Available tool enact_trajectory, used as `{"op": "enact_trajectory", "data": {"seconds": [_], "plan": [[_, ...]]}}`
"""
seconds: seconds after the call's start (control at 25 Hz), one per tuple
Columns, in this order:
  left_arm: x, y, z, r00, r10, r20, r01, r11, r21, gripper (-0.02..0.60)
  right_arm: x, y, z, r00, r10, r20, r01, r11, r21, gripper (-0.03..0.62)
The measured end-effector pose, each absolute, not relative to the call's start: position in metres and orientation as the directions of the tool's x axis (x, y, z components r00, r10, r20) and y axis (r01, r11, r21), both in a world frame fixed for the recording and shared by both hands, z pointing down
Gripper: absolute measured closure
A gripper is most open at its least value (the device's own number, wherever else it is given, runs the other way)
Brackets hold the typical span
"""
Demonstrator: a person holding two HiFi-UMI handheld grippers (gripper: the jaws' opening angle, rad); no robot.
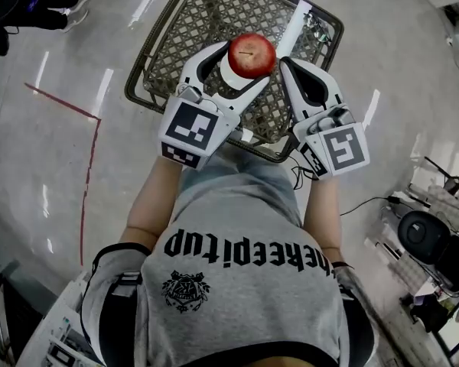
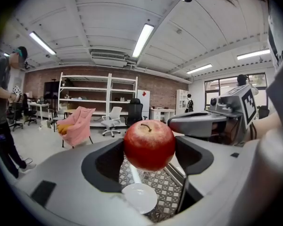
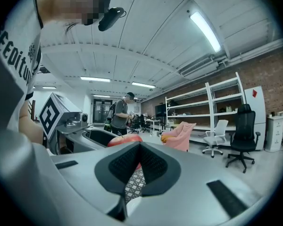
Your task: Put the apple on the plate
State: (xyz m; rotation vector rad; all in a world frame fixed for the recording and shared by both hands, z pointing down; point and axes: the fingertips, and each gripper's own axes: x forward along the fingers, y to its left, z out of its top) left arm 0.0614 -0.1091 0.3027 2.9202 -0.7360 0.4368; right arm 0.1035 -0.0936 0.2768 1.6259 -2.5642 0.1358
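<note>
Over the lattice-topped table (image 1: 176,44), the left gripper (image 1: 245,63) is clamping the apple (image 1: 252,54) stem-up right above the white plate (image 2: 139,197), so the way is pointing straight down, while the right gripper (image 1: 288,66) is idling alongside, jaws pressed together, empty.

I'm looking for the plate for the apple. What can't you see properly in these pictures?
- Plate: left gripper view, near edge covered by the left tongs' body; head view, almost all under the apple.
- Apple: right gripper view, just a red sliver behind the shut right tongs.
- Mesh table: head view, near edge hidden by both tongs.
</note>
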Motion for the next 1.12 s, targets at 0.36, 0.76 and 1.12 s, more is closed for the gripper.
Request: {"op": "enact_trajectory", "data": {"seconds": [0.36,0.76,1.12], "plan": [[0.068,-0.110,0.317,0.765,-0.557,0.323,-0.596,-0.802,0.030,0.202,0.115,-0.099,0.293,-0.533,-0.832,0.155,-0.846,0.531,-0.057,0.583],[0.061,-0.116,0.337,0.688,-0.645,0.333,-0.691,-0.722,0.030,0.202,0.115,-0.106,0.316,-0.603,-0.779,0.169,-0.797,0.597,-0.092,0.583],[0.057,-0.122,0.363,0.626,-0.697,0.350,-0.750,-0.661,0.025,0.202,0.116,-0.114,0.333,-0.639,-0.750,0.172,-0.769,0.626,-0.128,0.583]]}}
